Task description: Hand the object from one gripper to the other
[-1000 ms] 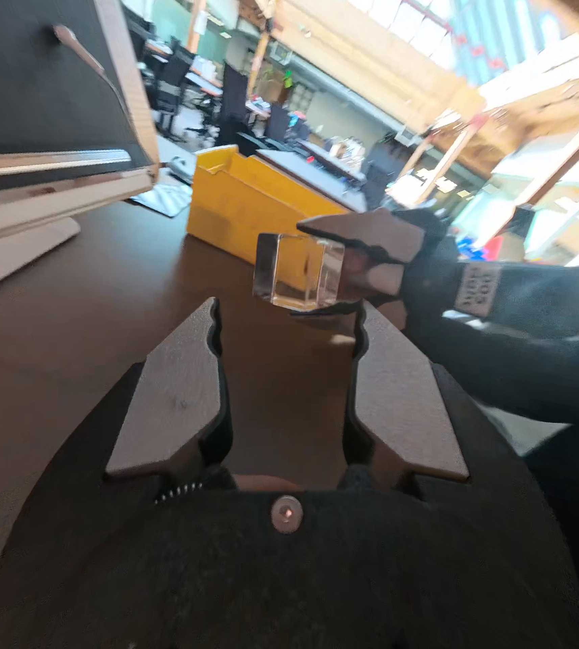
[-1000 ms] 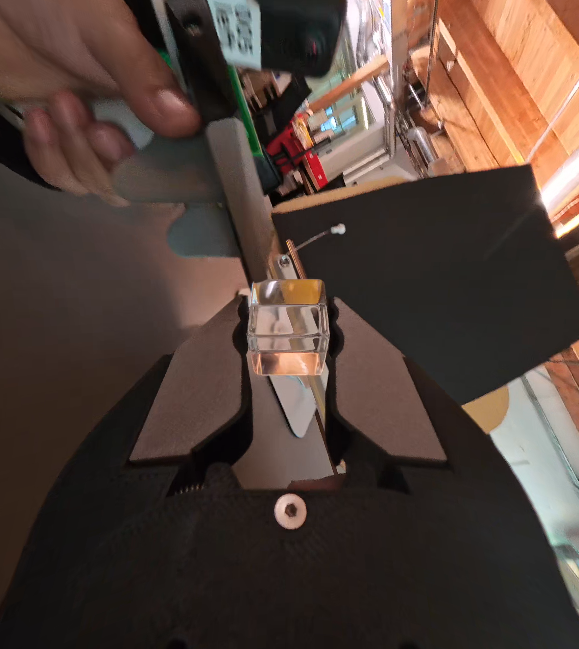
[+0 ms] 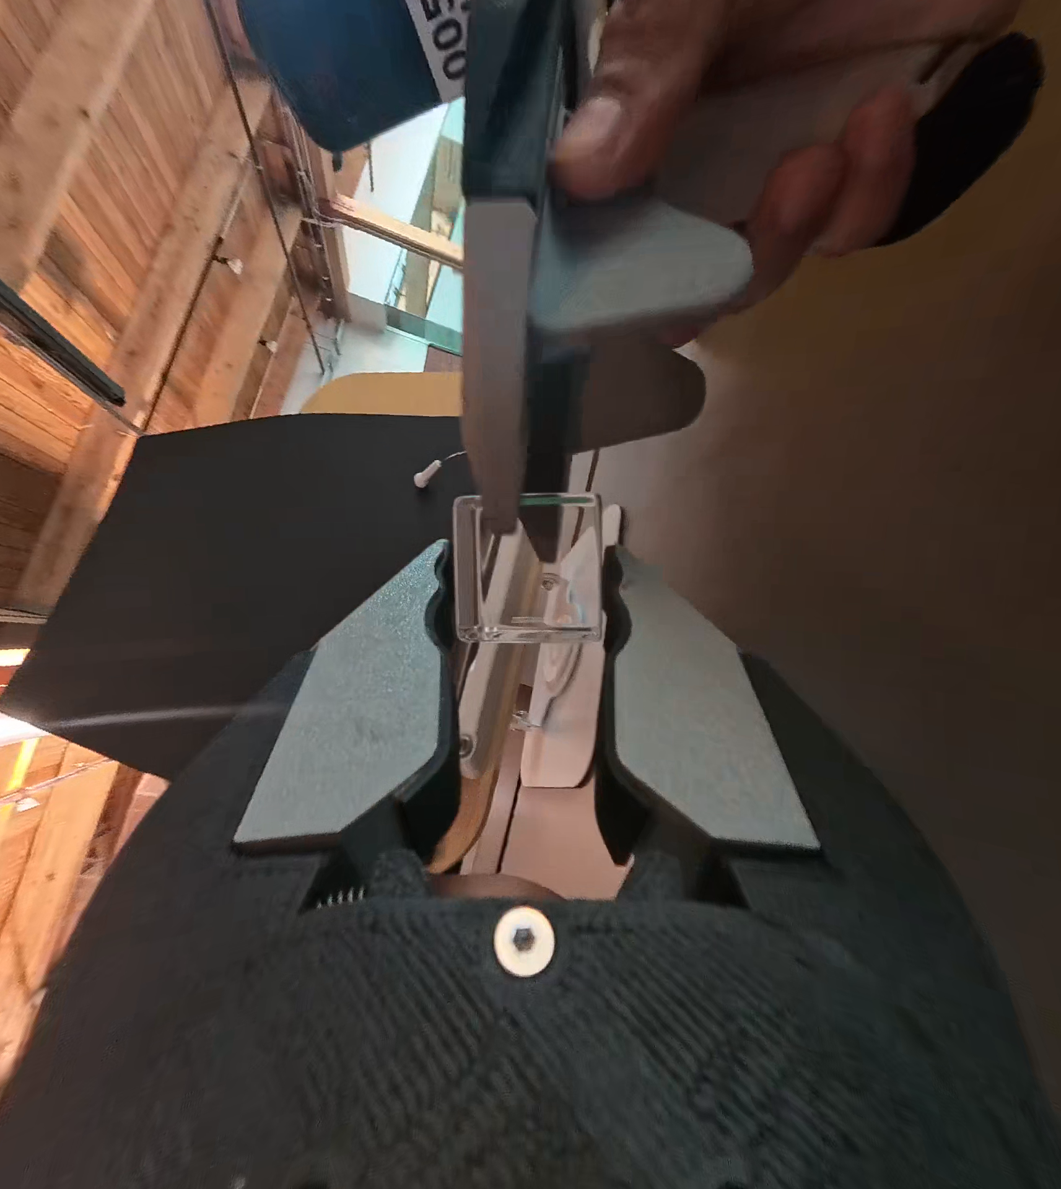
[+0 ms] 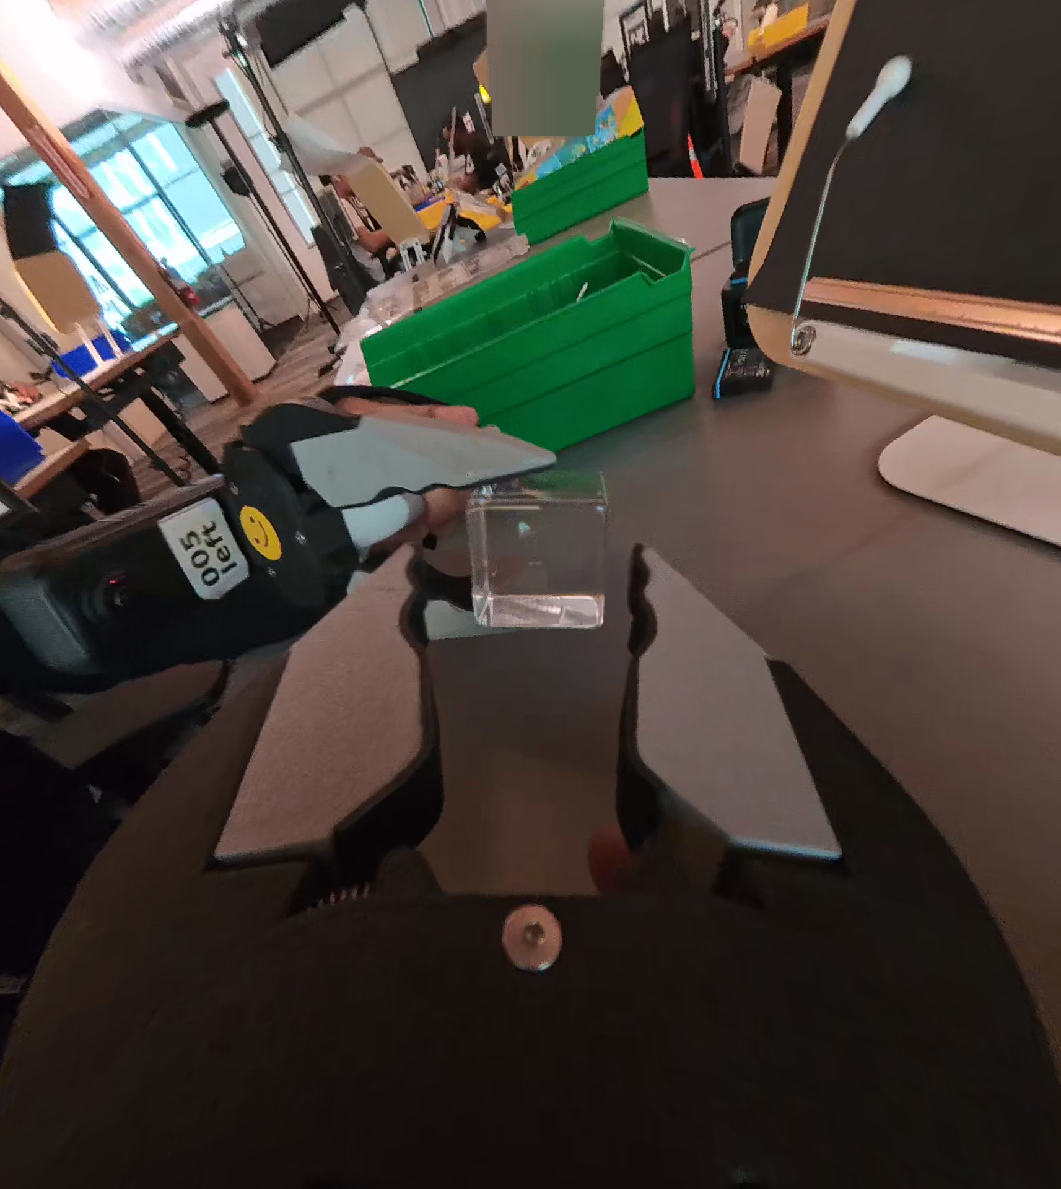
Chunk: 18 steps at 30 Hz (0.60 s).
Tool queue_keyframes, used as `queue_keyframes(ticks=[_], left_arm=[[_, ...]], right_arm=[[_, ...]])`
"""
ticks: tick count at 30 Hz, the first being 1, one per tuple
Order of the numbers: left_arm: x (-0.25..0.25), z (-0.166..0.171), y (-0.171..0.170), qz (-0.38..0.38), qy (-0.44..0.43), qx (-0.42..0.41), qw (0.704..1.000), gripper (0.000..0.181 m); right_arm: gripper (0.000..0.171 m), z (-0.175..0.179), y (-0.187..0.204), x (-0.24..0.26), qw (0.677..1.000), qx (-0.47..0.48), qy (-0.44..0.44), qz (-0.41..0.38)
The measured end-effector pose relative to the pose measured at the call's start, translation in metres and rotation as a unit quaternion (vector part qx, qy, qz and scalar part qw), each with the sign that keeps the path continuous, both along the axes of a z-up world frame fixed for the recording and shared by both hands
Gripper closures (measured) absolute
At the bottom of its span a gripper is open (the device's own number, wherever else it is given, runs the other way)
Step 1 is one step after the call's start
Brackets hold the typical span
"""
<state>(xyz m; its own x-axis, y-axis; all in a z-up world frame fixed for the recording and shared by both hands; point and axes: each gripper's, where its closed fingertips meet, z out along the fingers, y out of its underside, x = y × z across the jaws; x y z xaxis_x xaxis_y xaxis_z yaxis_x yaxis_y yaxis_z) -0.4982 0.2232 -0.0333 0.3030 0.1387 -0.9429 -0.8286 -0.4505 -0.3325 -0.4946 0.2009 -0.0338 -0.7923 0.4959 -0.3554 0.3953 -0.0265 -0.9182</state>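
White printed sticker (image 4: 209, 558) on left tool (image 4: 450, 495); wording withheld.

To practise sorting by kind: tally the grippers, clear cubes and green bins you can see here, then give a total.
Grippers: 2, left gripper and right gripper
Clear cube: 1
Green bins: 2
Total: 5

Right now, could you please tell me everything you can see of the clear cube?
The clear cube is a transparent block, glass or acrylic by its look, with rounded edges. It hangs above the dark table, pinched on two opposite faces by the left claw. The open right claw brackets it, apparently without touching.
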Motion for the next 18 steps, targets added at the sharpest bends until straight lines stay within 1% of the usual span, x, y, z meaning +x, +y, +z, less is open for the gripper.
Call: queue_keyframes(ticks=[1,4,6,9,10,11,13,15,16,18], left_arm=[[0.0,0.0,0.0,0.003,0.008,-0.001,1.0,0.138],[0.002,0.0,0.001,0.0,0.001,0.006,1.0,0.139],[0.004,0.001,0.003,-0.017,-0.049,0.026,0.998,0.139],[0.01,0.006,0.001,-0.058,-0.15,0.058,0.985,0.135],[0.008,0.009,0.0,-0.065,-0.184,0.071,0.978,0.132],[0.005,0.011,-0.002,-0.067,-0.225,0.079,0.969,0.129],[-0.002,0.013,-0.004,-0.074,-0.314,0.101,0.941,0.124],[-0.008,0.013,-0.005,-0.08,-0.4,0.123,0.905,0.122],[-0.009,0.012,-0.005,-0.091,-0.447,0.132,0.88,0.122],[-0.006,0.009,-0.003,-0.118,-0.545,0.136,0.819,0.118]], right_arm=[[0.119,-0.003,-0.002,0.0,1.0,0.008,0.0,0.002],[0.13,-0.004,-0.001,-0.004,0.999,0.025,0.026,-0.017],[0.13,-0.001,0.003,-0.006,0.998,0.038,0.048,-0.029],[0.13,0.001,0.021,-0.017,0.986,0.101,0.1,-0.089],[0.13,0.001,0.03,-0.021,0.976,0.136,0.125,-0.117],[0.131,0.003,0.039,-0.025,0.959,0.18,0.16,-0.151],[0.132,0.013,0.05,-0.026,0.91,0.271,0.243,-0.197],[0.132,0.022,0.049,-0.022,0.861,0.337,0.312,-0.217],[0.131,0.023,0.046,-0.019,0.845,0.36,0.331,-0.216],[0.131,0.023,0.036,-0.015,0.829,0.379,0.357,-0.206]])
